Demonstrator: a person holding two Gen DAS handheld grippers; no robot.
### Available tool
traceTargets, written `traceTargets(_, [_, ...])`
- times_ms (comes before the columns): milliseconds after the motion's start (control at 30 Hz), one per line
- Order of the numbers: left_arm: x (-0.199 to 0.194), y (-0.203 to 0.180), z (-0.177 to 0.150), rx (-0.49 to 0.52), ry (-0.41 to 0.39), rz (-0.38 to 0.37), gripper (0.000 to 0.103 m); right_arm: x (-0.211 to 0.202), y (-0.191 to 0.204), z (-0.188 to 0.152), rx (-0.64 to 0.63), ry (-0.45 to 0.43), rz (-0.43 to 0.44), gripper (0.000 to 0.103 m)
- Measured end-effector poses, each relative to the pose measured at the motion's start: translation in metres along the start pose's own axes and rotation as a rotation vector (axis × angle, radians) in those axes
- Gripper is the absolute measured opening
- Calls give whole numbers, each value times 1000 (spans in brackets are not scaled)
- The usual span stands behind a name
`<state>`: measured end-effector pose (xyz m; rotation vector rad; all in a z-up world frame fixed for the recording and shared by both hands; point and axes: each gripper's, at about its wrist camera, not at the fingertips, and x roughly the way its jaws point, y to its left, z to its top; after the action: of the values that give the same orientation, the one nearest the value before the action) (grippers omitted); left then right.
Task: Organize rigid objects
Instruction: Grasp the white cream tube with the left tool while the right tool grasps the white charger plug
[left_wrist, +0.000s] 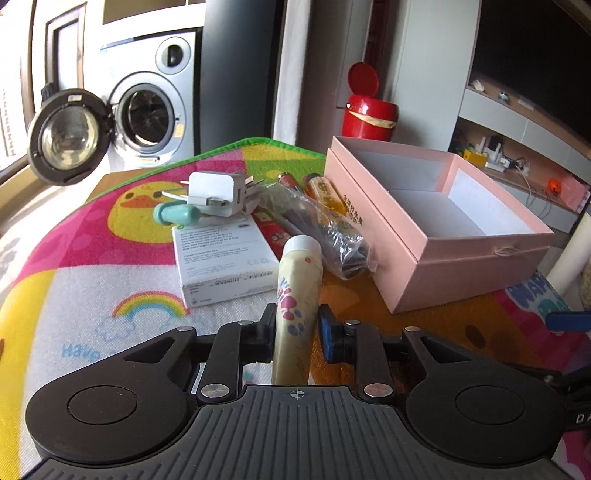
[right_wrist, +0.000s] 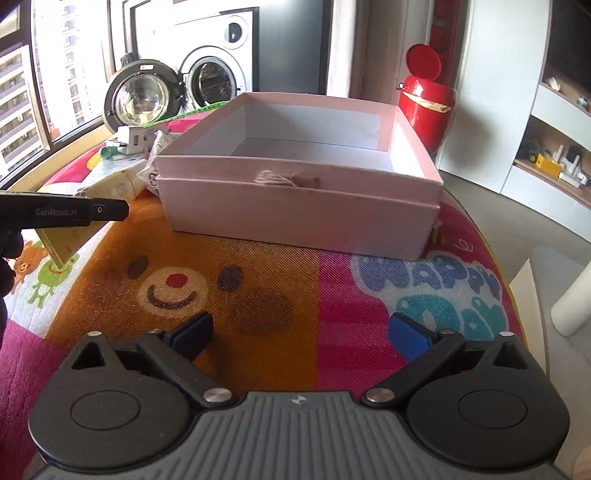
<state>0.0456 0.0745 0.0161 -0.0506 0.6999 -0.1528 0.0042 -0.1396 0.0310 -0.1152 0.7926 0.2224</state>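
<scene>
The left gripper (left_wrist: 297, 325) is clenched on the cream tube (left_wrist: 297, 291), cap pointing to 12 o'clock. The pink box (left_wrist: 436, 218), apparently empty, lies at 2 o'clock, near the clutter. The tube should be carried over the box's near wall, lowered flat inside, then released. The right gripper (right_wrist: 301, 332) is held released above the mat (right_wrist: 258, 280), the box at 12 o'clock.
</scene>
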Motion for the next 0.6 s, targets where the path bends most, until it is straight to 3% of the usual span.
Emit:
traceTargets(167, [-40, 32, -28, 32, 47, -21, 25, -29, 43, 49, -149, -195, 56, 90])
traceTargets(267, [-50, 53, -33, -35, 53, -51, 26, -28, 76, 94, -198, -241, 144, 90])
traceTargets(400, [-59, 69, -30, -98, 1, -111, 26, 14, 128, 160, -185, -174, 251, 87])
traceTargets(600, [-64, 78, -26, -146, -33, -142, 26, 106, 181, 205, -162, -27, 205, 72])
